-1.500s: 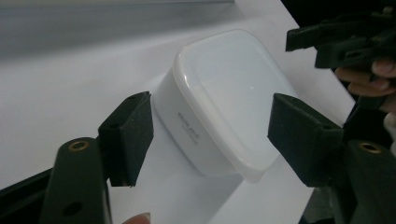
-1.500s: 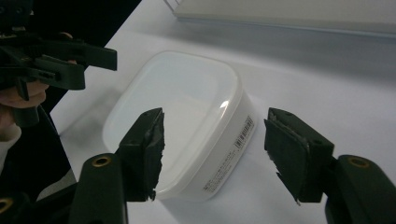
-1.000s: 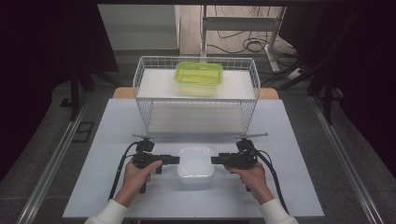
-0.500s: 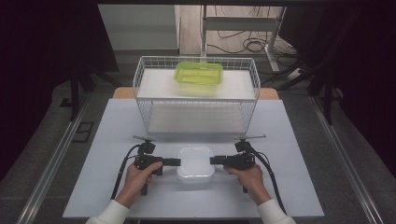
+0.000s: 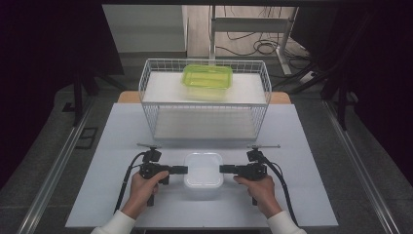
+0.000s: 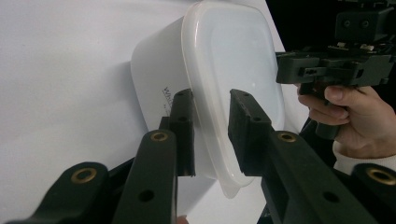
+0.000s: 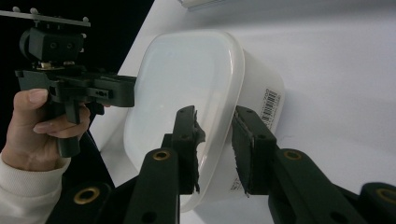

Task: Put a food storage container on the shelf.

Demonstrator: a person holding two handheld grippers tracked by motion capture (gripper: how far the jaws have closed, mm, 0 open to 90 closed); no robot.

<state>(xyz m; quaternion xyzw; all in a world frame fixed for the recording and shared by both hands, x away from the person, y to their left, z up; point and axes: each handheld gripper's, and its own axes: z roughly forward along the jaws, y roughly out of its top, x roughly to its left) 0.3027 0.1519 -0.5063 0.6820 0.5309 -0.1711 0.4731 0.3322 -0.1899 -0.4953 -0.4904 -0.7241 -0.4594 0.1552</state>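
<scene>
A white translucent lidded container sits on the white table near its front edge. My left gripper reaches its left side and my right gripper its right side, both held level. In the left gripper view my jaws straddle the lid's rim: one beside the wall, one over the lid, with a gap showing. In the right gripper view my jaws straddle the opposite rim of the container with a small gap too. Both pairs of jaws have just been closing around the rim.
A white wire basket stands behind the container, with a green lidded box on its upper shelf. The white table top spreads to both sides. Cables trail from both grippers toward the front edge.
Both grippers have edged inward onto the container's sides and their jaws have narrowed around its rim. The container has stayed in place.
</scene>
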